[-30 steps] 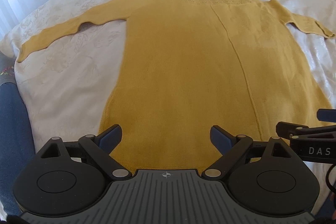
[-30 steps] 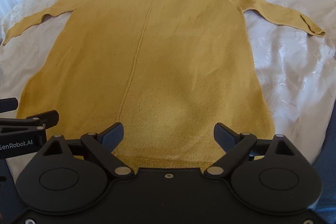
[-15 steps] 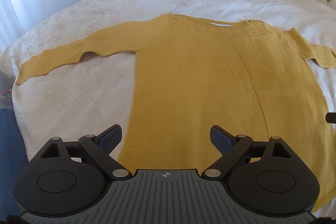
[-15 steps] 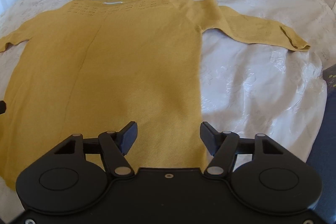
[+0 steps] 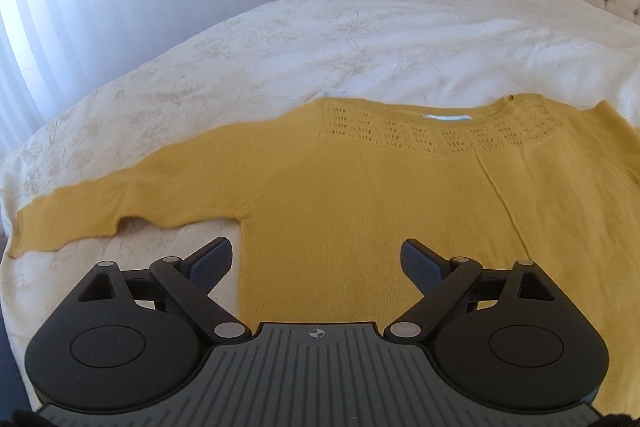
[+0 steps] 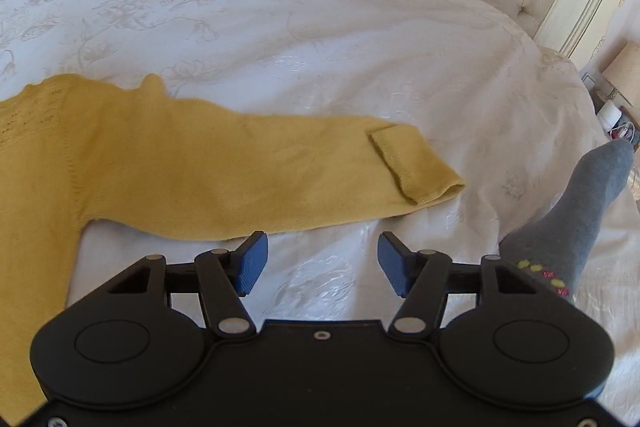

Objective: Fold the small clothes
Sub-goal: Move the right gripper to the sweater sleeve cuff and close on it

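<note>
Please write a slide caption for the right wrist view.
Open right gripper above the yellow sweater's sleeve on a white bedspread.

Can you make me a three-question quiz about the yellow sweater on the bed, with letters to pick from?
1. Where does the grey sock lie?
A. On the bed, past the end of the sweater's sleeve
B. On top of the sweater
C. On the lamp

2. What colour is the sweater?
A. Red
B. Yellow
C. Green

3. How is the right claw?
A. Shut on the sleeve
B. Shut on the sock
C. Open, holding nothing

Answers:
1 A: the sock rests on the white bed cover, apart from the cuff.
2 B: the whole knit is mustard yellow.
3 C: only bed cover shows between its blue pads, which have just been closing.
</note>
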Available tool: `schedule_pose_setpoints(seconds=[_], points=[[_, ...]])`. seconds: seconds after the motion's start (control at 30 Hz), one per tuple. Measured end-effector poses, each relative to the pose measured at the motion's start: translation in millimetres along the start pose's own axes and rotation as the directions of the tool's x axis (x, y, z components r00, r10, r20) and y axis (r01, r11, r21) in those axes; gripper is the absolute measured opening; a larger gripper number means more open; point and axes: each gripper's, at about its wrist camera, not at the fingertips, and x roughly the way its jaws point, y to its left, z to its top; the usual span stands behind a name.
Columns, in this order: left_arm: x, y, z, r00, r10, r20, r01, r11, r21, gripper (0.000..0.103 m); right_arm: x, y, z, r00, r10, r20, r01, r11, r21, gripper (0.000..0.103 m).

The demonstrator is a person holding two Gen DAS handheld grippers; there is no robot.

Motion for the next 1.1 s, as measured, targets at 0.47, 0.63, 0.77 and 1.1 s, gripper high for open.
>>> schedule_pose_setpoints(seconds=[0.47, 0.63, 0.77, 1.1], points=[[53, -9, -19, 0.998, -0.032, 0.052, 0.036, 0.997, -0.069, 0.092, 55, -47, 25, 1.0, -0.022, 0.016, 0.021, 0.997, 0.068, 0.063], [58, -15, -29, 0.996, -0.018, 0.087, 0.022, 0.999, -0.047, 0.095, 73, -51, 29, 0.999, -0.043, 0.01, 0.042, 0.998, 0.05, 0.062], [61, -15, -29, 0.996, -0.021, 0.086, 0.025, 0.998, -0.054, 0.097, 90, -48, 33, 0.997, -0.072, -0.003, 0.072, 0.997, 0.031, 0.06], [51, 2, -22, 0.994, -0.102, 0.046, 0.105, 0.992, -0.076, 0.096, 97, -70, 38, 0.998, -0.019, -0.064, 0.03, 0.984, 0.177, 0.012]])
